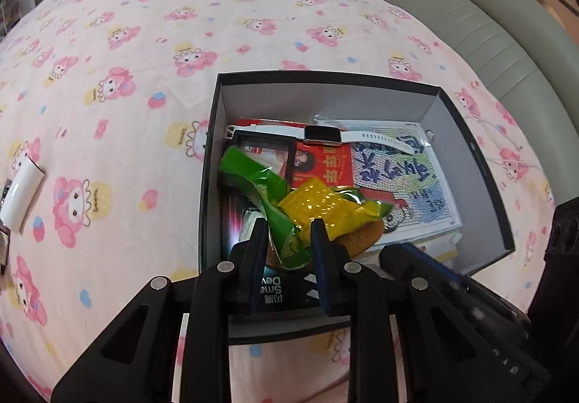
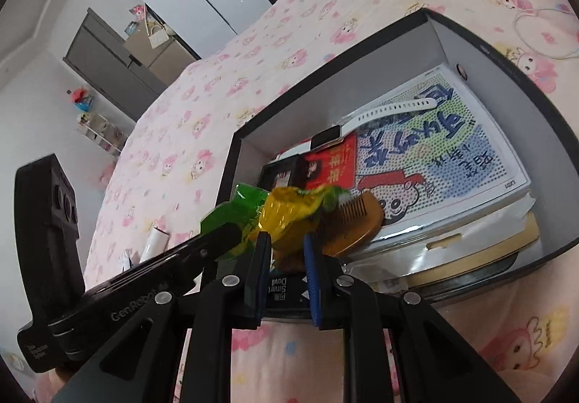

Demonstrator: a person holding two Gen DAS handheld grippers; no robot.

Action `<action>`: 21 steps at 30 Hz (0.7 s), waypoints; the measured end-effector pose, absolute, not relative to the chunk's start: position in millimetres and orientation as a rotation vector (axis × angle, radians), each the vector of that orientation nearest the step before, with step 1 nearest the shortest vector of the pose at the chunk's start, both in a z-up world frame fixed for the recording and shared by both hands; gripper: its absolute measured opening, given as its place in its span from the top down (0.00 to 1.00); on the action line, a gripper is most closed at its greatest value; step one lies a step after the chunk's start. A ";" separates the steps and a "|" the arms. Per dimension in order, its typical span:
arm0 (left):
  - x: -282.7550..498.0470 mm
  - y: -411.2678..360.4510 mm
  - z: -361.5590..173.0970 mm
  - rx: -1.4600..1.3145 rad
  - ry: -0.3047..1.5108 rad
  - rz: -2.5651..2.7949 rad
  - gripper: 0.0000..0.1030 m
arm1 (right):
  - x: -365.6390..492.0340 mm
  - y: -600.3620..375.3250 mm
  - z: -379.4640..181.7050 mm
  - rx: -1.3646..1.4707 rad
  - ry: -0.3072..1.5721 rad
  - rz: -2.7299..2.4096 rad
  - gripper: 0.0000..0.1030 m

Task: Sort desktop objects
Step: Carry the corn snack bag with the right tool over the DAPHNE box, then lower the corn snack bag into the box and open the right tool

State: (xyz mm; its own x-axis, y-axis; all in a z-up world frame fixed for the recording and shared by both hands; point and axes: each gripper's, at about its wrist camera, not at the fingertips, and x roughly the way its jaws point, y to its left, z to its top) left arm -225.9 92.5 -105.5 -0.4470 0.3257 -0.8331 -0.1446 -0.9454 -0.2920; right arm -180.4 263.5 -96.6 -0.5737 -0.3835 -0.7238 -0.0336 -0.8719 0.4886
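Observation:
A black box [image 1: 210, 164] with a grey inside lies on the pink bed cover; it shows in the right wrist view too [image 2: 492, 52]. In it lie a white smartwatch [image 1: 322, 133], a red packet [image 1: 325, 168], a dotted picture board [image 1: 409, 178], a wooden comb [image 2: 356, 222] and a green and yellow snack bag [image 1: 307, 207]. My left gripper [image 1: 289, 233] stands over the box's near end with the bag's crumpled end between its parted fingers. My right gripper [image 2: 286, 244] is just beside it, its fingers parted around the same bag [image 2: 289, 211].
A white cylinder-like object [image 1: 21, 196] lies on the cover at the far left, also in the right wrist view [image 2: 153, 244]. A thin white cable [image 2: 542, 37] lies right of the box. A grey padded headboard [image 1: 470, 26] borders the bed's right side.

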 end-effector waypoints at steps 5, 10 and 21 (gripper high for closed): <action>-227.5 84.8 -97.6 -1.405 -0.320 2.504 0.79 | -185.1 260.7 -94.5 1.331 -0.664 -2.551 0.85; -233.7 81.8 -87.3 -1.345 -0.354 2.512 0.79 | -214.1 262.7 -74.1 1.332 -0.612 -2.581 0.84; -264.0 99.7 -111.8 -1.417 -0.328 2.452 0.81 | -242.8 255.0 -123.7 1.610 -0.538 -2.349 0.84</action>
